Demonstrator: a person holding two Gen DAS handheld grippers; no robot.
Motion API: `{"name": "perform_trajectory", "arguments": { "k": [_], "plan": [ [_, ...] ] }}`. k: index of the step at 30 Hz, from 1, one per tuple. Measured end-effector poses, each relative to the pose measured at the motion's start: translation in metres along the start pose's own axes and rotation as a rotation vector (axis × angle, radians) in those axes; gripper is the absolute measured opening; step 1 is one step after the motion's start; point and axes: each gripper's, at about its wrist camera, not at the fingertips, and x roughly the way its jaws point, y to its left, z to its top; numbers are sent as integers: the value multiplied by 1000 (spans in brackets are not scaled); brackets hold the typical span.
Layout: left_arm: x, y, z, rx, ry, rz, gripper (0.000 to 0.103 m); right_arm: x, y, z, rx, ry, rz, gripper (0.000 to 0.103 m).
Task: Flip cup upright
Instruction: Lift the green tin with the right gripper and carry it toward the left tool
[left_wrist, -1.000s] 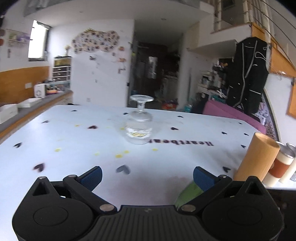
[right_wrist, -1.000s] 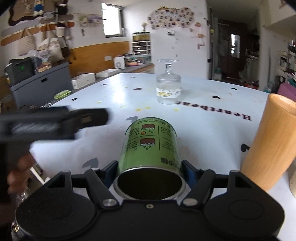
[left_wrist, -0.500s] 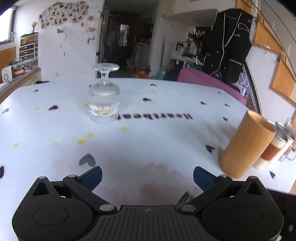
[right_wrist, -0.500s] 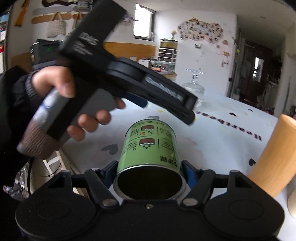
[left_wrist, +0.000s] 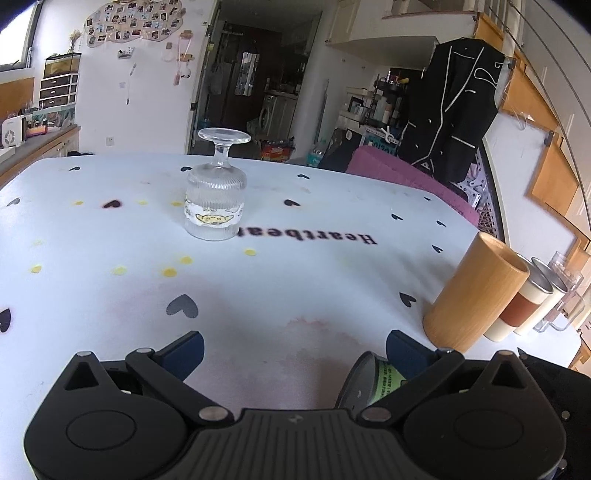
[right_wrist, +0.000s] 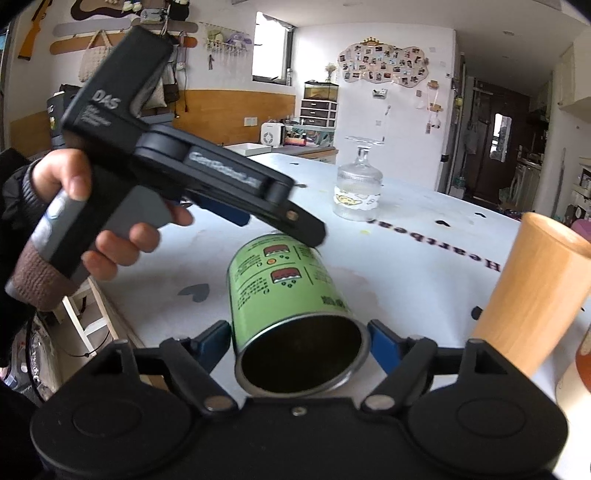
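Observation:
A green tin cup (right_wrist: 291, 317) lies on its side, its open mouth toward the right wrist camera, between the fingers of my right gripper (right_wrist: 297, 339), which is shut on it. Its closed bottom shows at the lower right of the left wrist view (left_wrist: 373, 380). My left gripper (left_wrist: 293, 349) is open and empty, above the white table (left_wrist: 258, 295). In the right wrist view it (right_wrist: 236, 210) hovers just beyond the cup's far end, held by a hand. A clear stemmed glass (left_wrist: 216, 192) stands upside down farther back.
A tall wooden cup (left_wrist: 476, 295) stands at the right, with a white-and-orange tumbler (left_wrist: 524, 310) and a clear mug (left_wrist: 565, 295) behind it. The table's near-left edge (right_wrist: 110, 295) drops to a stool and floor.
My left gripper has swung to the right and come down close over the green cup's far end. The cup has tilted slightly in my right gripper.

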Motion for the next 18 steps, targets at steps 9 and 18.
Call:
{"name": "perform_trajectory", "arguments": {
  "k": [9,18],
  "plan": [
    [36,-25,14,127,82,38,103,-6,-6,-5,3,-3,-48,83],
    [27,-7,8,38,80,11,103,-9,-13,-7,9,-2,-75,84]
  ]
}}
